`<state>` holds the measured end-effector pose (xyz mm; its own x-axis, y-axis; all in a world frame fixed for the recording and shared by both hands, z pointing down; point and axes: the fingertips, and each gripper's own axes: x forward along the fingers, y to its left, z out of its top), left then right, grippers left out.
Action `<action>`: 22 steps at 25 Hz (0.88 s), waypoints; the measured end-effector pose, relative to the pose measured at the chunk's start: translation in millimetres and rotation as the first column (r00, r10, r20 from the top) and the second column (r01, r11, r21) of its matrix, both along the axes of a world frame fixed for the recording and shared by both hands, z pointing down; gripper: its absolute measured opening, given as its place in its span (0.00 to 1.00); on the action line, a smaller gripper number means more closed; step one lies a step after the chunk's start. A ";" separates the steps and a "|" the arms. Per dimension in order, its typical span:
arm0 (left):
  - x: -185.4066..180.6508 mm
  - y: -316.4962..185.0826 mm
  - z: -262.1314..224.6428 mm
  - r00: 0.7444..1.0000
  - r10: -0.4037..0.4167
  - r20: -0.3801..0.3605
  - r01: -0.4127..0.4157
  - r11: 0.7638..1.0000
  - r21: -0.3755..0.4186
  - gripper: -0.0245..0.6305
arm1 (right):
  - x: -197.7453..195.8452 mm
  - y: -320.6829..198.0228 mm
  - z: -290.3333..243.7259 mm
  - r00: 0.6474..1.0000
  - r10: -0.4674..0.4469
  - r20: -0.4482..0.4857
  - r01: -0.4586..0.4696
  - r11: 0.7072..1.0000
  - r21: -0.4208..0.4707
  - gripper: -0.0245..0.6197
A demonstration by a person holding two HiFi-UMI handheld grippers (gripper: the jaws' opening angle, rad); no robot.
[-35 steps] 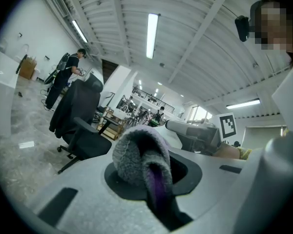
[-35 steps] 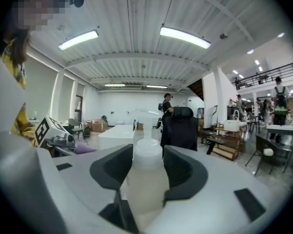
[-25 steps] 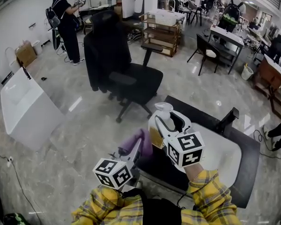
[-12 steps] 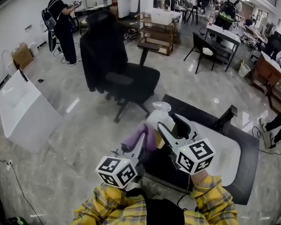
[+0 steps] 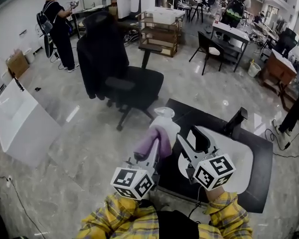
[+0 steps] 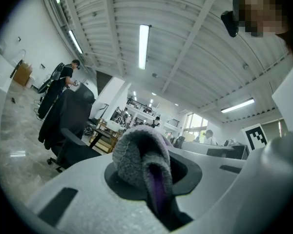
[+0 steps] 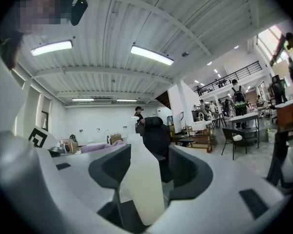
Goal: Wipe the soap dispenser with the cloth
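Observation:
The white soap dispenser [image 5: 167, 125] stands upright over the near left corner of the black mat. My left gripper [image 5: 153, 144] is shut on the purple-grey cloth [image 5: 148, 142], whose far end lies against the dispenser's left side. In the left gripper view the cloth [image 6: 139, 162] bulges out between the jaws. My right gripper [image 5: 192, 139] is to the right of the dispenser and its jaws have just been opening. In the right gripper view the dispenser [image 7: 142, 189] shows in the gap between the jaws, with a dark slit along its right side.
A white sink basin [image 5: 239, 158] lies on a black mat [image 5: 261, 188] at the right. A black office chair [image 5: 124, 78] stands ahead, and a white tub [image 5: 17, 126] sits at the left. A person [image 5: 57, 29], a wooden cart [image 5: 159, 31] and tables fill the back.
The right gripper's jaws spread and it drew back to the right, off the dispenser. The left gripper carried the cloth forward and up until it lay against the dispenser.

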<state>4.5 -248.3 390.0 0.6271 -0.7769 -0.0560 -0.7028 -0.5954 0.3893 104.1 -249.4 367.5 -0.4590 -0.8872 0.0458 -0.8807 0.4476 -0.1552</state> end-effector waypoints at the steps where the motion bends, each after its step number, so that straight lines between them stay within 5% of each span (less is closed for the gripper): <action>1: 0.3 0.9 1.9 1.000 -0.008 0.004 0.008 1.000 0.007 0.11 | 2.3 1.0 0.3 1.000 0.004 0.000 -0.004 1.000 0.000 0.37; 22: 2.1 17.1 32.0 0.997 0.011 0.075 -0.010 1.000 -0.011 0.11 | -7.5 -2.7 18.9 0.998 -0.018 0.058 0.021 0.999 -0.043 0.37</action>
